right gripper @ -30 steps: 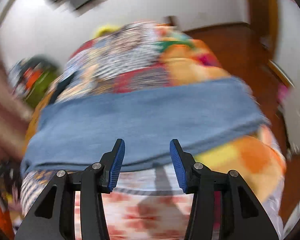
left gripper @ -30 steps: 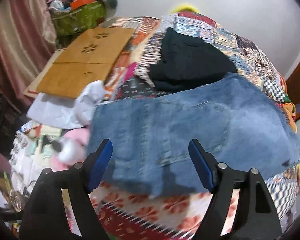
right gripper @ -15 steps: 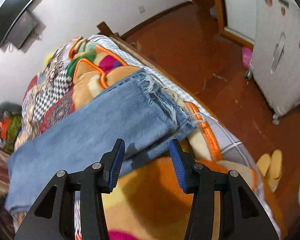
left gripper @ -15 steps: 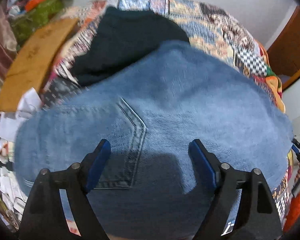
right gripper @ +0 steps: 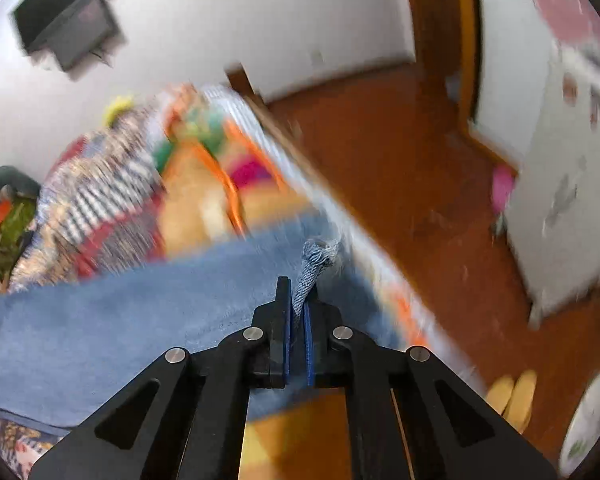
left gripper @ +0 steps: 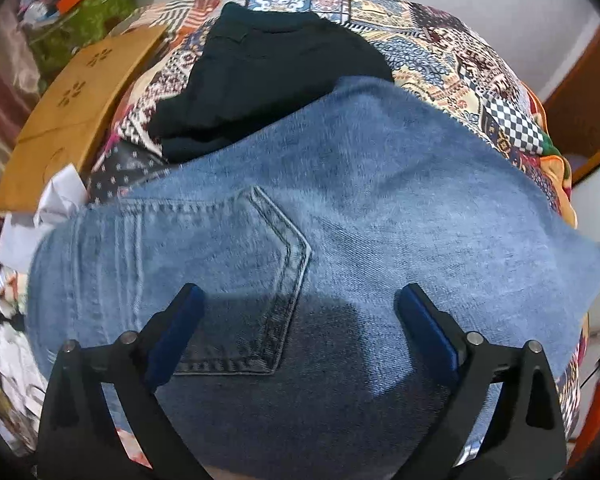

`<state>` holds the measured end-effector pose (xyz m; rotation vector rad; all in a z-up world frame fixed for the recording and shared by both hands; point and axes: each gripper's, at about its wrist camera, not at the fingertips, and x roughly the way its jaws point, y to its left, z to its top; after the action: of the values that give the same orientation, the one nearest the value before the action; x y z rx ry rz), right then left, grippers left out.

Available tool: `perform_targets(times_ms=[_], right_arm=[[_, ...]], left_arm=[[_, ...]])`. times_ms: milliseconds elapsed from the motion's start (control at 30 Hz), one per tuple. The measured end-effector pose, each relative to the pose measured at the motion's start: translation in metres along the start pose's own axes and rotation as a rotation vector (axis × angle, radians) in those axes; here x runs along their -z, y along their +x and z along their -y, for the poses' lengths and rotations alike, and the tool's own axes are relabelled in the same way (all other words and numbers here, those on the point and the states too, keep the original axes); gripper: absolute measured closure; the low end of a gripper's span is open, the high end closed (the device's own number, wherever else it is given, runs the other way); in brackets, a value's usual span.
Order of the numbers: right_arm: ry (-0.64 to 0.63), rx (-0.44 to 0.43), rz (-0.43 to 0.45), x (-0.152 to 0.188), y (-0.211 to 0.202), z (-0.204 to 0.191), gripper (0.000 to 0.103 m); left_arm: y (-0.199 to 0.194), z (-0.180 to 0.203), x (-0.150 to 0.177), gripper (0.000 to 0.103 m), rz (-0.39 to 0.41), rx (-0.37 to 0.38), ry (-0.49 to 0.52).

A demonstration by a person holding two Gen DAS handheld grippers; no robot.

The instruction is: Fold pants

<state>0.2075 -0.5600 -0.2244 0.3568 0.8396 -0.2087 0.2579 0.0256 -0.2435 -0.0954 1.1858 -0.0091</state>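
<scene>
Now the right gripper point(right gripper: 298, 300) has snapped shut on the frayed hem of the blue denim pants point(right gripper: 314, 256), ready to lift that end for a fold. Over the back pocket point(left gripper: 236, 276), the left gripper point(left gripper: 300, 312) fingers are opening wide around nothing. Pants lie on the patchwork bed point(left gripper: 440, 44). Only the left view shows the black folded cloth point(left gripper: 268, 76) behind.

A: What differs now?
B: The right tool point(right gripper: 298, 312), half open a second ago, pinches the frayed hem of the jeans point(right gripper: 100, 320) at the bed's foot edge.
A: And the left tool point(left gripper: 300, 320)?
B: Lower over the back pocket point(left gripper: 228, 264), jaws opening wider.
</scene>
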Motion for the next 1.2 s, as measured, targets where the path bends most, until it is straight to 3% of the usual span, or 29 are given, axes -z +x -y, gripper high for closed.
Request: perform_targets(times_ms=[100, 200, 300, 400, 533, 600, 700, 833, 900, 967, 1200], right_arm=[[-0.062, -0.007, 0.131, -0.037, -0.040, -0.003, 0.099], [-0.097, -0.007, 0.153, -0.050, -0.046, -0.002, 0.099], [-0.125, 0.038, 0.088, -0.038, -0.021, 0.002, 0.099], [-0.057, 0.039, -0.020, -0.010, 0.016, 0.017, 0.099], [0.011, 0.041, -0.145, 0.027, 0.050, 0.033, 0.099], [0.006, 0.054, -0.143, 0.036, 0.053, 0.033, 0.095], [0.002, 0.087, -0.147, 0.030, 0.046, 0.034, 0.082], [-0.019, 0.187, -0.172, 0.022, 0.031, 0.042, 0.080], [0.026, 0.156, -0.167, 0.020, 0.019, 0.046, 0.071], [0.092, 0.095, -0.149, 0.023, 0.004, 0.050, 0.054], [0.223, -0.084, -0.158, 0.047, -0.007, 0.036, 0.052]], left_arm=[[-0.018, -0.004, -0.014, 0.004, 0.054, -0.026, 0.014], [-0.027, -0.008, -0.029, 0.004, 0.084, -0.011, -0.004], [-0.021, -0.003, -0.047, 0.004, 0.097, -0.028, 0.032], [0.004, 0.003, -0.065, 0.009, 0.064, -0.063, 0.048], [0.039, 0.015, -0.083, 0.011, -0.004, -0.030, 0.049], [0.054, 0.025, -0.089, 0.010, -0.020, -0.046, 0.072], [0.063, 0.037, -0.098, 0.010, -0.016, -0.063, 0.097], [0.057, 0.052, -0.112, 0.011, 0.032, -0.101, 0.127], [0.051, 0.058, -0.116, 0.011, 0.051, -0.073, 0.127], [0.041, 0.070, -0.113, 0.010, 0.071, -0.037, 0.136], [0.021, 0.122, -0.069, 0.010, 0.073, 0.045, 0.282]])
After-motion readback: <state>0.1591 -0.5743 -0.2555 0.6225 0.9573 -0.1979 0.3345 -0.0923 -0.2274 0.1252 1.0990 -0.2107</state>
